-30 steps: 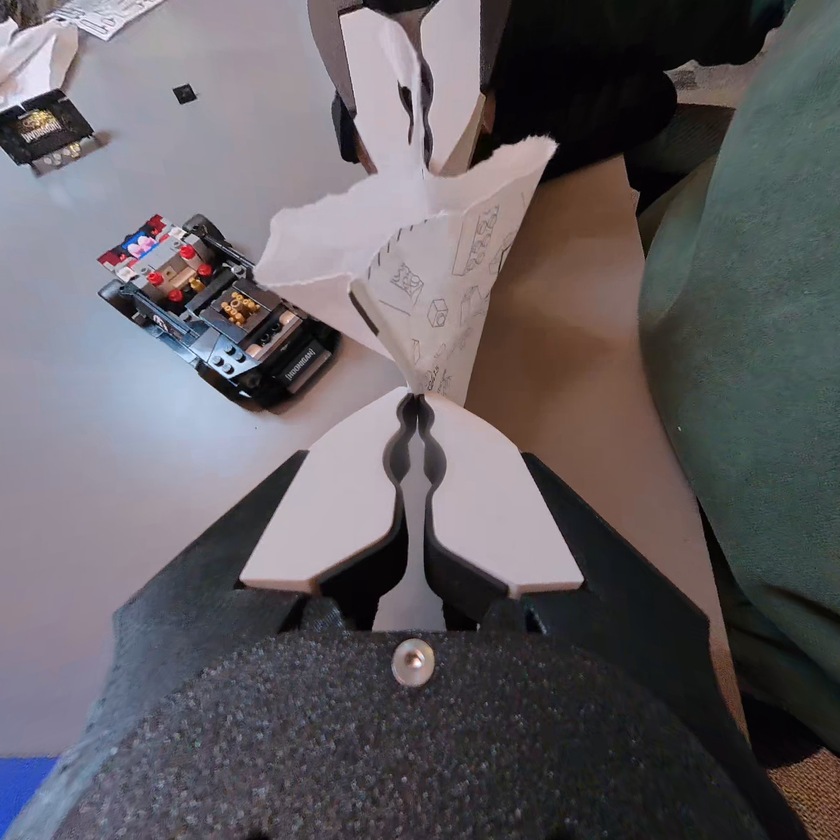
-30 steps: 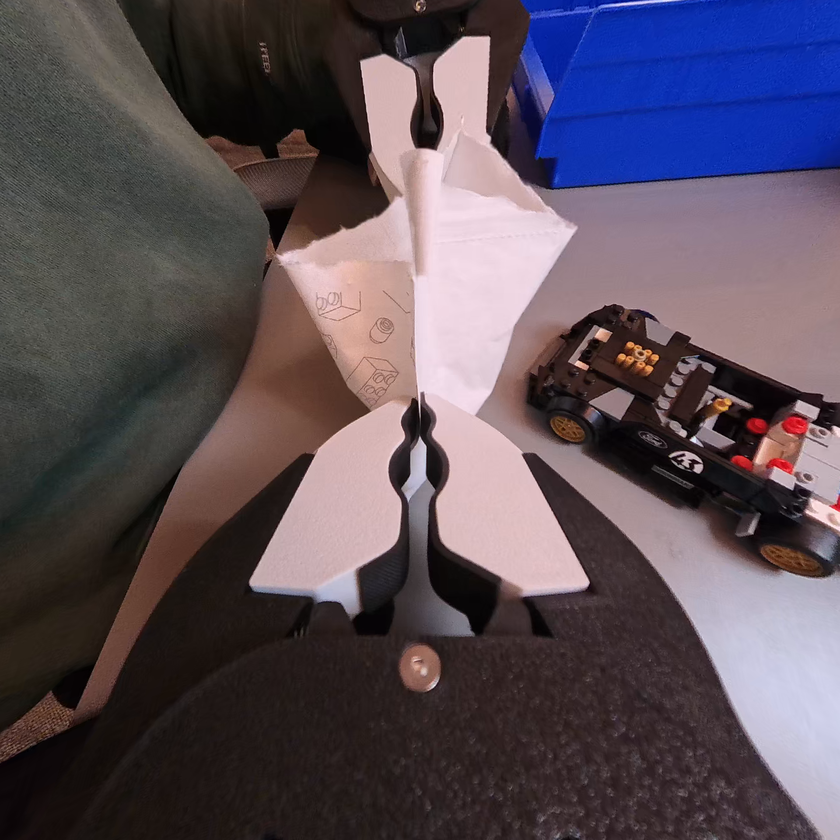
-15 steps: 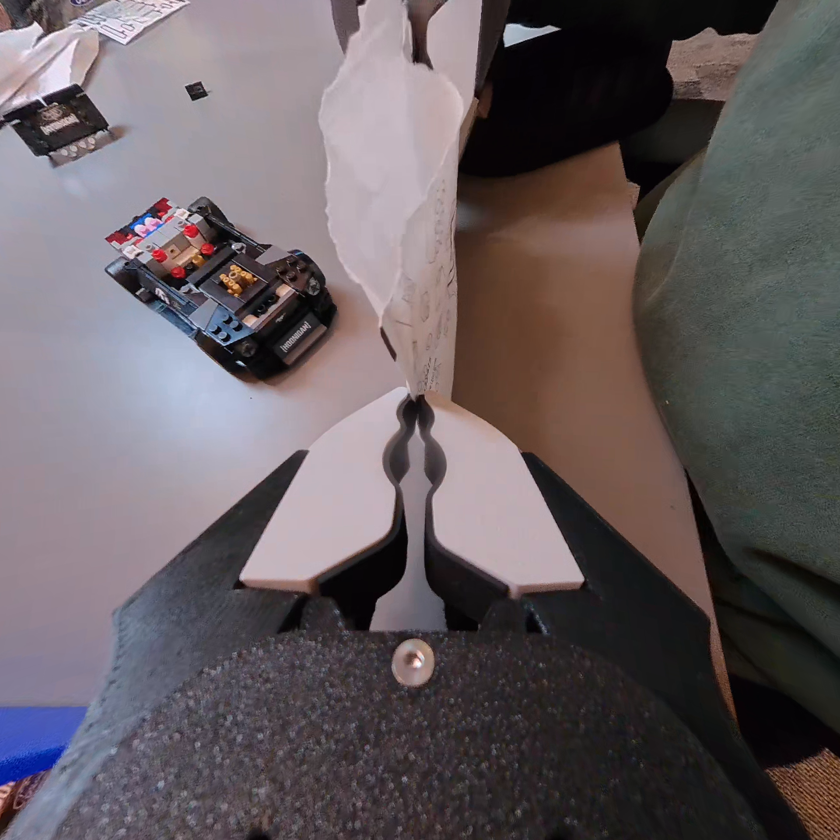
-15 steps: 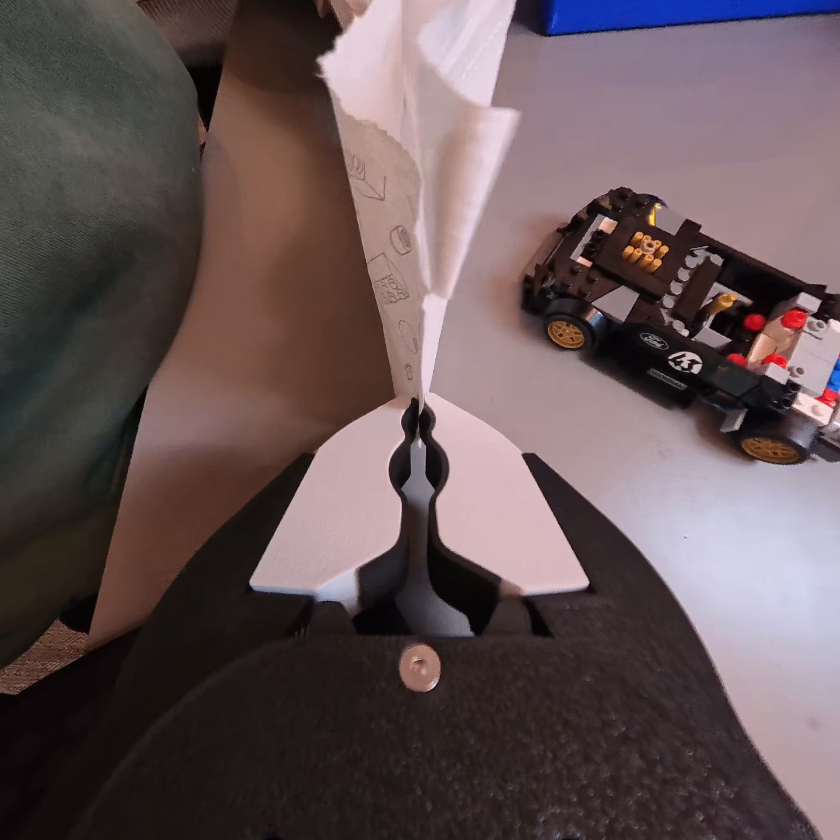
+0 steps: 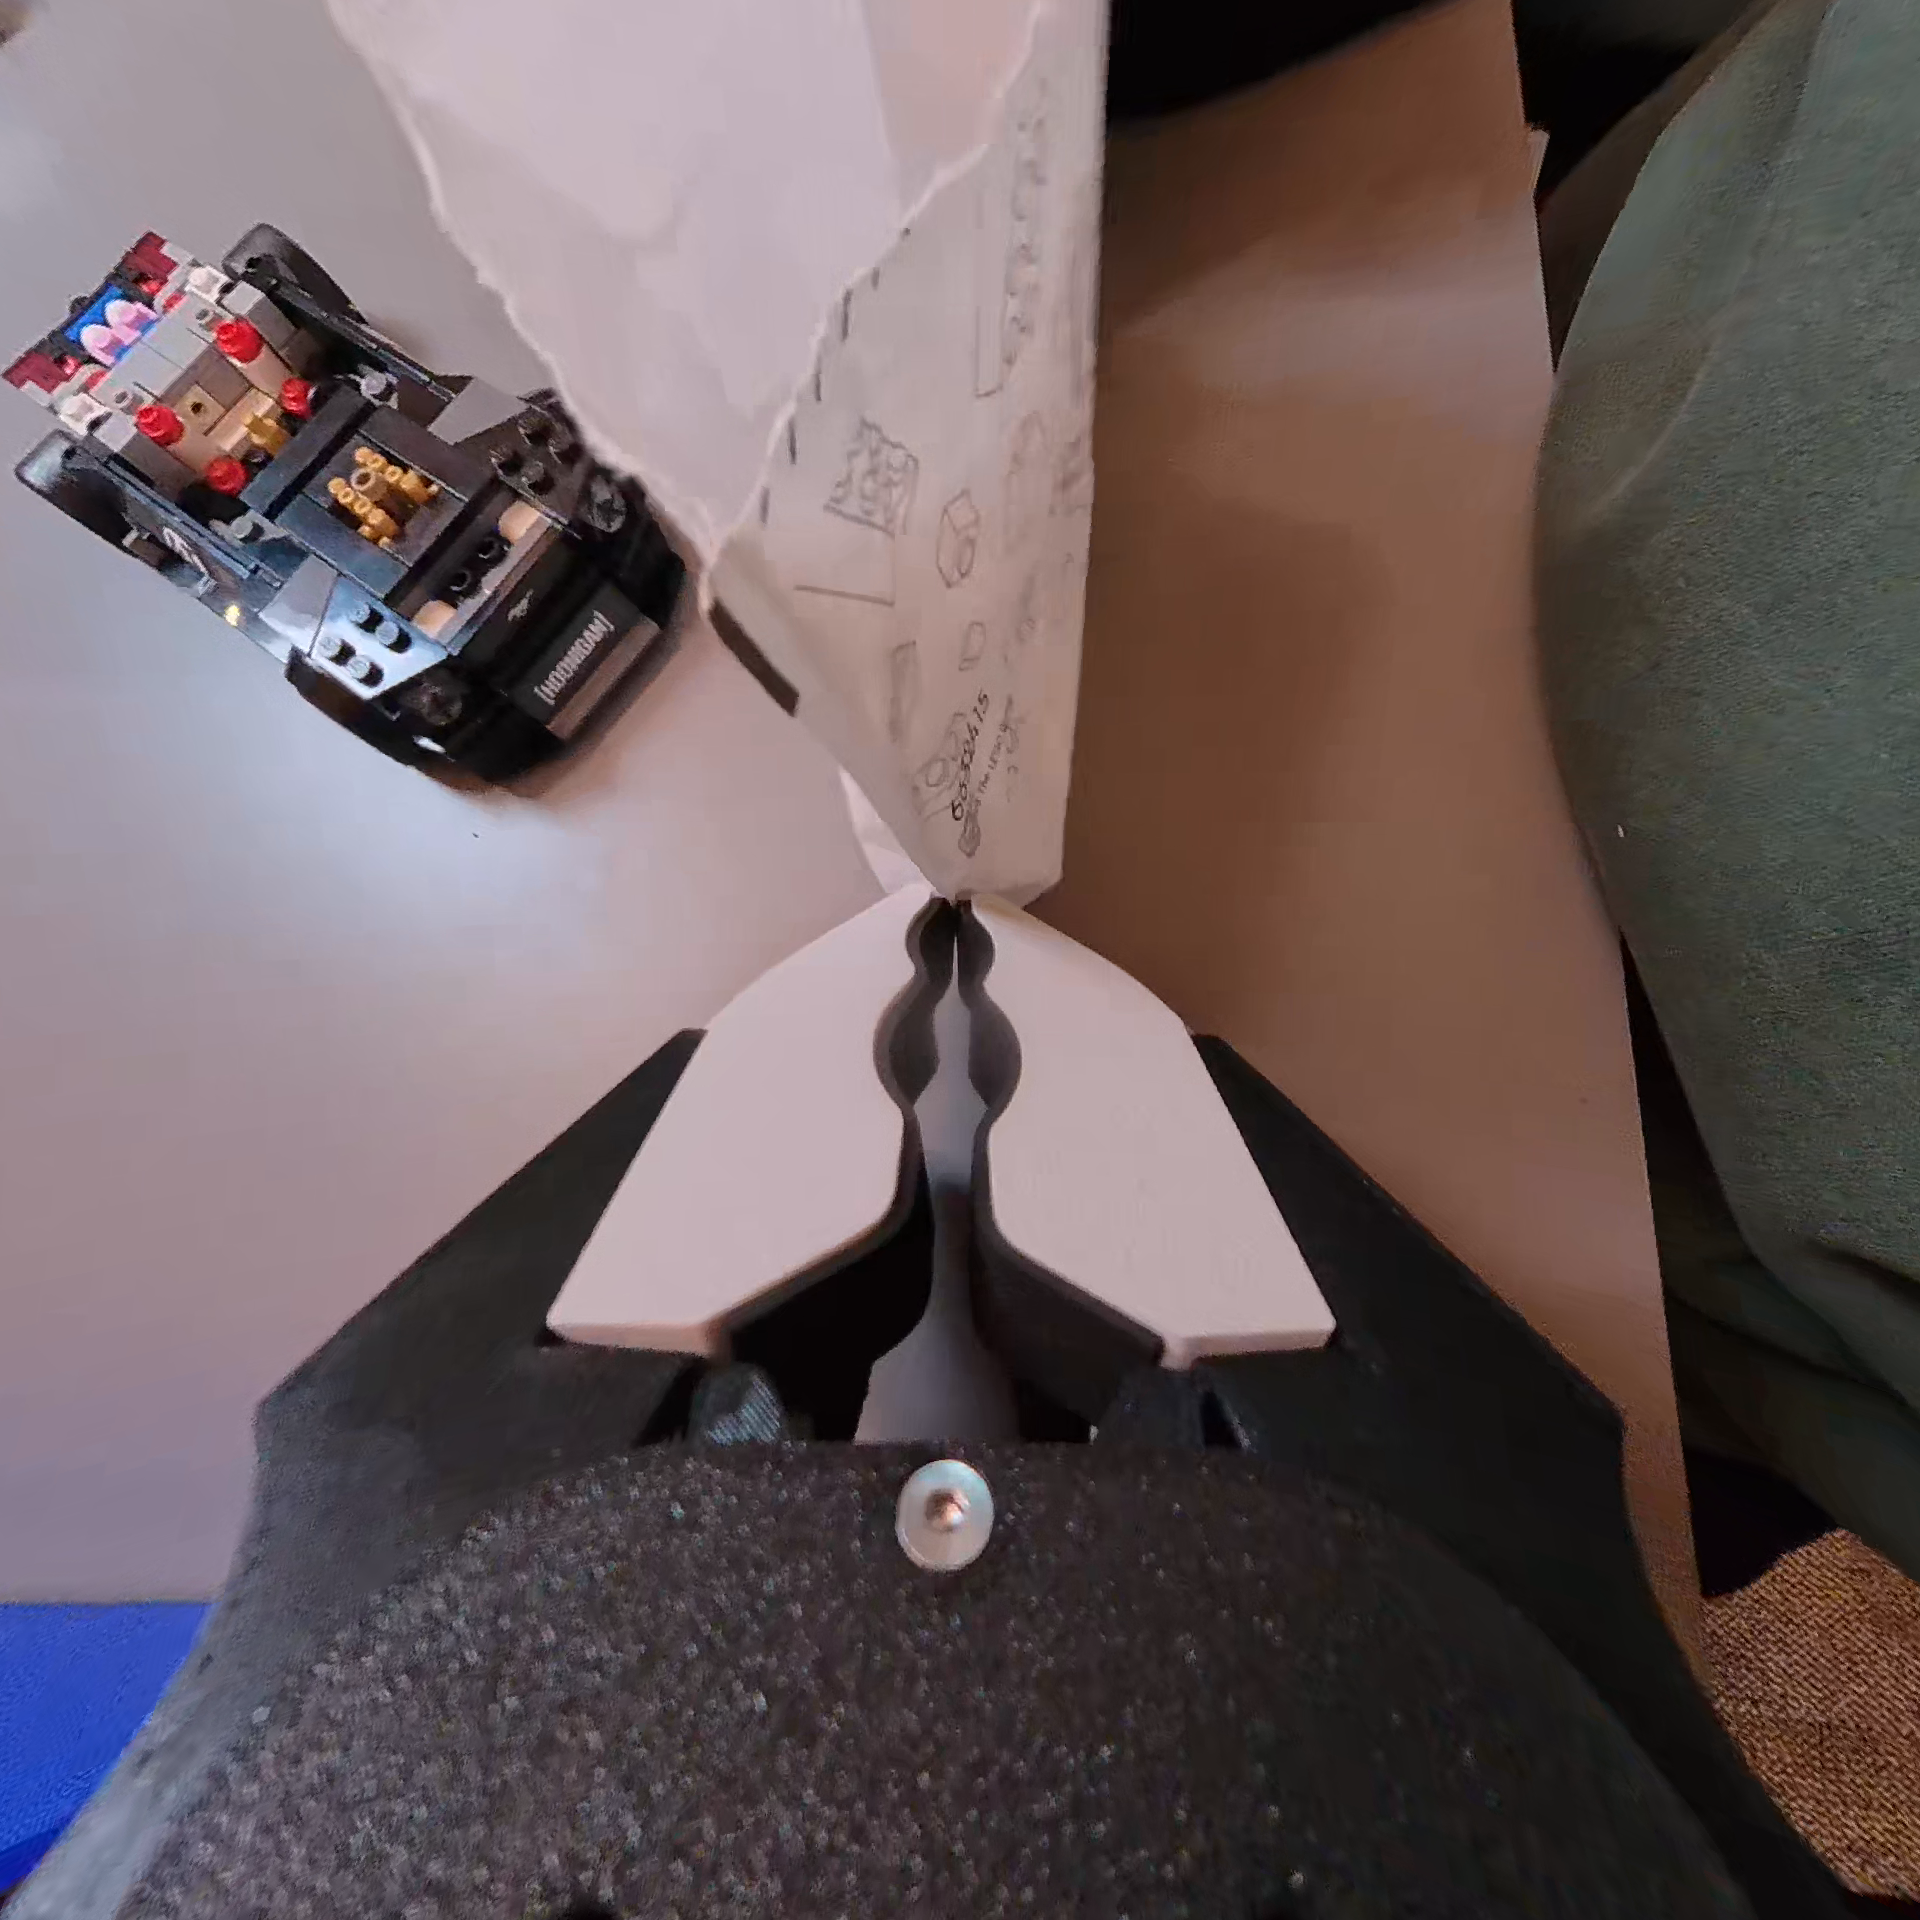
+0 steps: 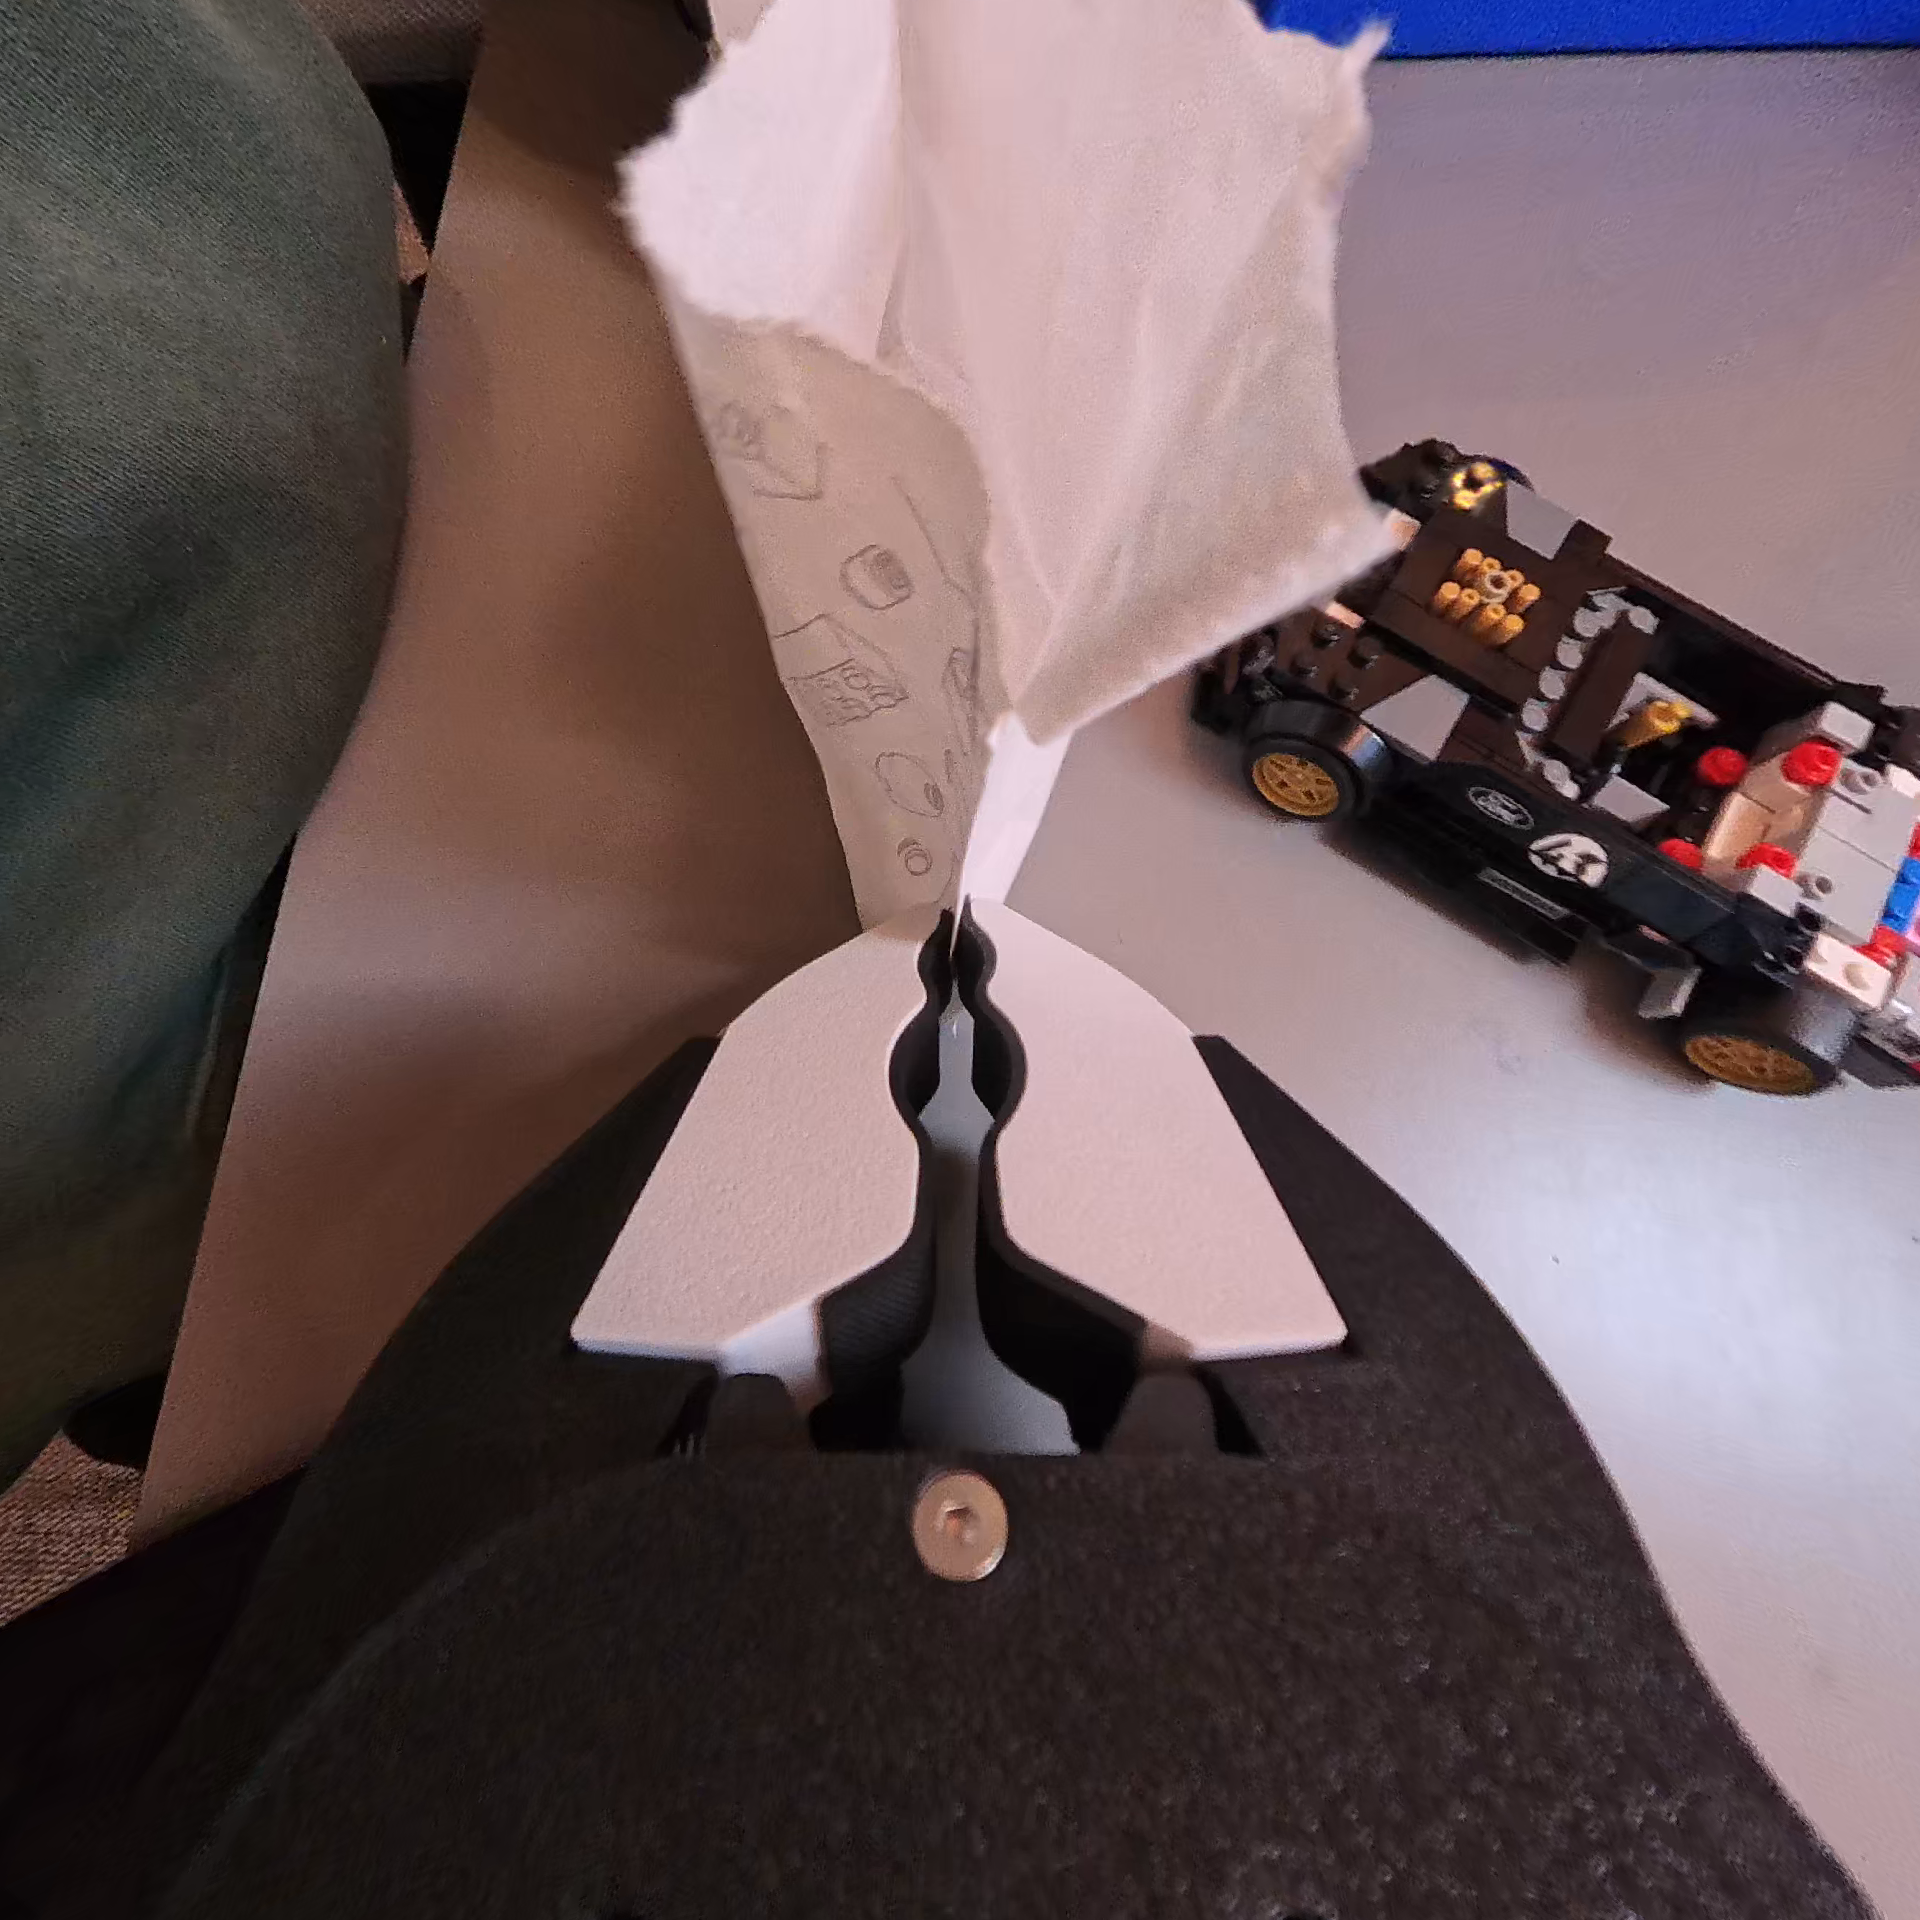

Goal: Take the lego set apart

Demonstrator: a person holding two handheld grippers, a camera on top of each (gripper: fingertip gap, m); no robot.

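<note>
A white paper bag (image 5: 831, 312) printed with brick drawings, torn along its top, hangs between my two grippers above the table's near edge. My left gripper (image 5: 954, 906) is shut on one corner of it. My right gripper (image 6: 958, 914) is shut on another corner of the bag (image 6: 1039, 364). The black lego car (image 5: 343, 488), roof off, with red and gold pieces and gold wheels, stands on the grey table left of the bag. In the right wrist view the car (image 6: 1579, 769) is to the right, partly behind the bag.
A person's green sleeve (image 5: 1745, 727) fills the side off the table and also shows in the right wrist view (image 6: 177, 520). The table's tan edge (image 5: 1299, 623) runs under the bag. A blue bin (image 6: 1610, 21) stands at the back.
The bag has spread wider and fills more of both views. The other gripper no longer shows at the top of either view. The car looks closer.
</note>
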